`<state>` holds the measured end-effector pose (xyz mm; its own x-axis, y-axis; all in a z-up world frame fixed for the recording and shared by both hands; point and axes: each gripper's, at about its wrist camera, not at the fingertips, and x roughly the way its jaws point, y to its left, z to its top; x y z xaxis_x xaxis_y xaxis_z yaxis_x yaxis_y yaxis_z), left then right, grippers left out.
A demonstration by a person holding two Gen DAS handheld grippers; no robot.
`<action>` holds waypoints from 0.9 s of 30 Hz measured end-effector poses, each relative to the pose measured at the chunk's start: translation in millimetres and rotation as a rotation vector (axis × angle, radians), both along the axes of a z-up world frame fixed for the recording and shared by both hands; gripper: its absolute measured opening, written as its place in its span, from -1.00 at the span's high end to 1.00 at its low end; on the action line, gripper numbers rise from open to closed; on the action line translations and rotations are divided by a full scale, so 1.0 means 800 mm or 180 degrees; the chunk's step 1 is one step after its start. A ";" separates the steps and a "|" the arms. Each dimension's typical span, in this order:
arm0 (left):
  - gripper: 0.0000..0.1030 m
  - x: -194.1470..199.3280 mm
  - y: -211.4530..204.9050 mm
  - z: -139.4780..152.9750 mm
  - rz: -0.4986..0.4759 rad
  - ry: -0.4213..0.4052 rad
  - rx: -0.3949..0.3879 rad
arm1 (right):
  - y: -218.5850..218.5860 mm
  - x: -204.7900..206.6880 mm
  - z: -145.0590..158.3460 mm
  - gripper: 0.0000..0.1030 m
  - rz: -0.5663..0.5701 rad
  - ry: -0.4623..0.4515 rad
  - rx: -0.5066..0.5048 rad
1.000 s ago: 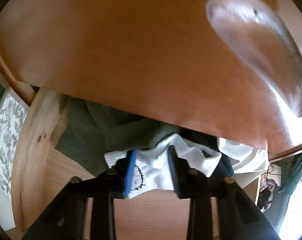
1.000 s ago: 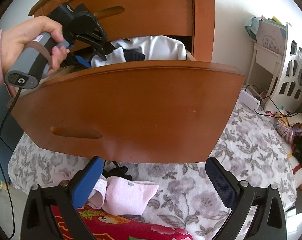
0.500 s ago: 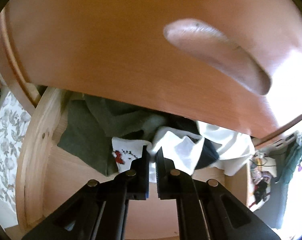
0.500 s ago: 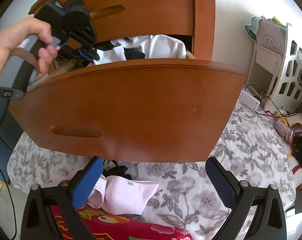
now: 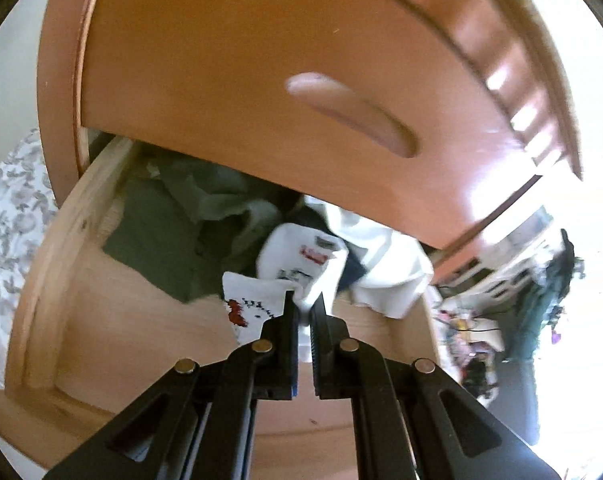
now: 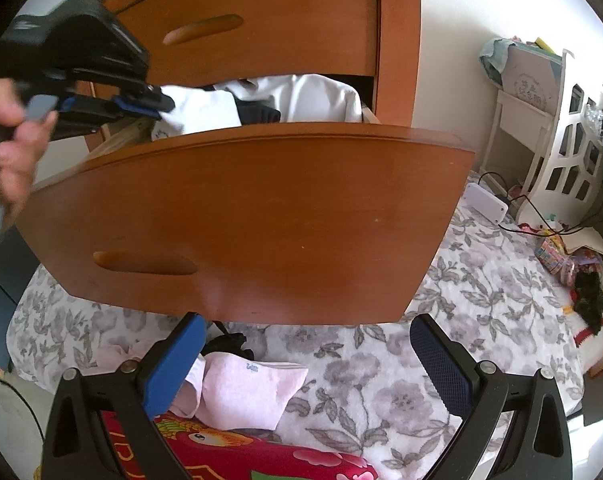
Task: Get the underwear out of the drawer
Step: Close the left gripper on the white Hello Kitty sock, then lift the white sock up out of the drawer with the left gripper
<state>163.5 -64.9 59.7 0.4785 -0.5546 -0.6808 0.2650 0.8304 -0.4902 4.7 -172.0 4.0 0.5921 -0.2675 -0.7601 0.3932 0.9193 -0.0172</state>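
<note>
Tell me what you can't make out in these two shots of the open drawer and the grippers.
- Left wrist view: print on the white underwear held by the left gripper is motion-blurred.
- Right wrist view: the drawer front hides most clothes inside.
- Right wrist view: the hand is cut off at the frame edge.

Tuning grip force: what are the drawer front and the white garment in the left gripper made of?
Drawer front: looks like wood or veneer, smooth reddish-brown semi-gloss finish with soft sheen. White garment: soft printed fabric, probably cotton knit; it folds and bunches between the left gripper pads.
</note>
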 end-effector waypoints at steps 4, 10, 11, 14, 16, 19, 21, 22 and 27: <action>0.92 -0.020 0.017 0.010 -0.0003 -0.0027 -0.0278 | 0.004 0.000 0.001 -1.00 -0.0003 0.0017 -0.0076; 0.92 -0.040 0.041 0.033 0.0016 -0.0129 -0.0540 | 0.009 0.001 0.001 -1.00 0.0004 0.0034 -0.0167; 0.92 -0.042 0.044 0.036 0.0007 -0.0129 -0.0580 | 0.009 0.000 0.001 -1.00 0.0005 0.0028 -0.0173; 0.92 -0.053 0.053 0.043 0.0030 -0.0174 -0.0728 | 0.010 -0.001 0.003 -1.00 -0.0011 0.0012 -0.0209; 0.92 -0.064 0.058 0.048 0.0047 -0.0252 -0.0834 | 0.011 -0.003 0.005 -1.00 -0.0012 -0.0012 -0.0228; 0.92 -0.079 0.068 0.057 0.0033 -0.0323 -0.1006 | 0.011 -0.004 0.007 -1.00 -0.0011 -0.0031 -0.0242; 0.92 -0.086 0.071 0.064 0.0003 -0.0369 -0.1064 | 0.011 -0.004 0.008 -1.00 -0.0015 -0.0032 -0.0249; 0.92 -0.090 0.071 0.067 -0.0010 -0.0391 -0.1082 | 0.012 -0.004 0.008 -1.00 -0.0022 -0.0031 -0.0264; 0.92 -0.116 0.085 0.091 -0.0018 -0.0599 -0.1165 | 0.019 -0.007 0.014 -1.00 -0.0005 -0.0091 -0.0373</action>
<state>70.7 2.7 132.3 0.5721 -0.7468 -0.3390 0.3822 0.6084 -0.6955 -1.2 -157.0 15.1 0.6127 -0.3546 -0.7063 0.3967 0.9110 -0.1132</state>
